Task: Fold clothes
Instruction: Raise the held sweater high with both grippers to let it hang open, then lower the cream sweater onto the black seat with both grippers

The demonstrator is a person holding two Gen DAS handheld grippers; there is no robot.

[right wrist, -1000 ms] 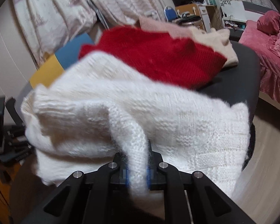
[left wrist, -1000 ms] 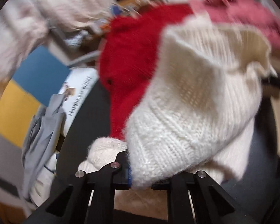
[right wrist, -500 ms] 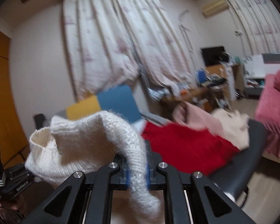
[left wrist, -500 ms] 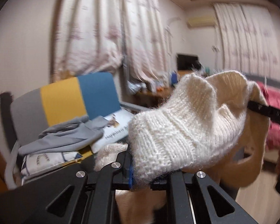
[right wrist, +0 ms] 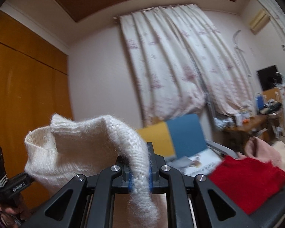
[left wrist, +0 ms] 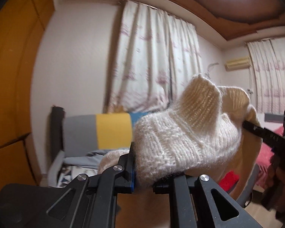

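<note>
- Left wrist view: the left hand-held gripper (left wrist: pixel 143 168) is clamped on a white sweater (left wrist: pixel 184 138) at the frame's centre, raised before curtains (left wrist: pixel 157 60).
- Right wrist view: the right hand-held gripper (right wrist: pixel 139 168) pinches the white sweater's edge at lower centre; a red sweater (right wrist: pixel 247 182) lies lower right.

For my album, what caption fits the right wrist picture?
Right gripper pinching a fluffy white sweater in the air, red sweater waiting below.

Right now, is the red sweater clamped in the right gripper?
No, the right gripper is shut on the white knit sweater; the red sweater lies apart on the table.
</note>
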